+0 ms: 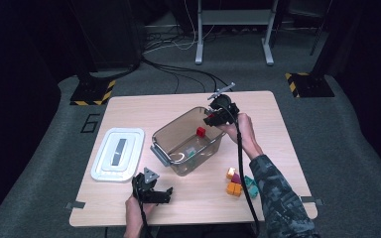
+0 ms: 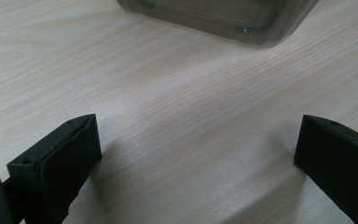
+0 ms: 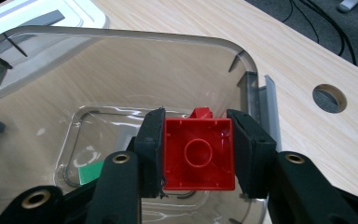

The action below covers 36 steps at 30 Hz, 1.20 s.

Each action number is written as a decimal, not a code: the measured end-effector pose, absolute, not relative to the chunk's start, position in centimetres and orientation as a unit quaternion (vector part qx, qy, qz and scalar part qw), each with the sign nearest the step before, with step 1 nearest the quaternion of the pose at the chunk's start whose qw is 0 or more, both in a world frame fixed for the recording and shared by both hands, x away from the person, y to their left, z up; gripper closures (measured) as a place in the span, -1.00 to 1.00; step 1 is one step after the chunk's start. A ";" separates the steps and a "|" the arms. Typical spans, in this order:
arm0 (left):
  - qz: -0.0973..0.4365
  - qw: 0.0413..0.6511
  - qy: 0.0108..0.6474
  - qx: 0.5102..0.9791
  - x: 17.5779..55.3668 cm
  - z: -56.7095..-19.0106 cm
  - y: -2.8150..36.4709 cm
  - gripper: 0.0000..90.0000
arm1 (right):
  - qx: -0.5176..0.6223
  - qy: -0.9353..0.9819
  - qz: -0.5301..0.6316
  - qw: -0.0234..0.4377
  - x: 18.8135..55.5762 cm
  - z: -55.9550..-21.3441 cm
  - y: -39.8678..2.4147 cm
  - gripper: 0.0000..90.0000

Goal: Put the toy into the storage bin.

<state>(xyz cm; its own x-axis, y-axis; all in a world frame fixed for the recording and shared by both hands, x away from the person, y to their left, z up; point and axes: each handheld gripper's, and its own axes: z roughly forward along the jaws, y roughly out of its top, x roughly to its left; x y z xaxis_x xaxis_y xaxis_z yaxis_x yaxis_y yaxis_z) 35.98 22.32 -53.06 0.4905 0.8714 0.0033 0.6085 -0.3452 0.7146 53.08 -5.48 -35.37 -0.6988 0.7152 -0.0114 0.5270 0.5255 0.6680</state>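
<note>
Red block [image 3: 198, 156] clamped between the two black jaws of the right gripper [image 3: 196, 154], centre of the right gripper view, hollow underside facing the camera, above the open clear plastic bin [image 3: 121, 42]. Step in hand, by judgement: carrying a block over for dropping in. Next move: jaws to part once squarely over the bin floor. One green piece [image 3: 91, 171] on that floor, lower left.

High view: right gripper [image 1: 213, 118] at the bin's [image 1: 178, 128] upper right rim, centre of frame; a red block [image 1: 200, 131] seen at the bin just beside it. One white lid [image 1: 117, 153] left of the bin. About five loose blocks [image 1: 239, 183], lower right: orange, magenta, teal. Left gripper [image 1: 162, 193] resting low, left of centre, empty.

Left gripper view: jaws spread wide over bare table [image 2: 177, 116], nothing between; one bin corner [image 2: 247, 28] at the top.
</note>
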 end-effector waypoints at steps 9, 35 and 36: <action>0.198 0.334 0.466 0.795 36.0 -53.1 22.3 -1.00 | 0.358 0.867 0.319 0.138 53.2 -35.8 -4.8 0.15; 0.196 0.333 0.467 0.796 36.0 -53.0 22.3 -1.00 | 0.392 0.840 0.342 0.155 51.2 -35.2 -10.5 -0.89; 0.196 0.332 0.467 0.796 36.0 -53.0 22.3 -1.00 | 0.394 0.839 0.341 0.158 51.1 -35.3 -10.9 -0.89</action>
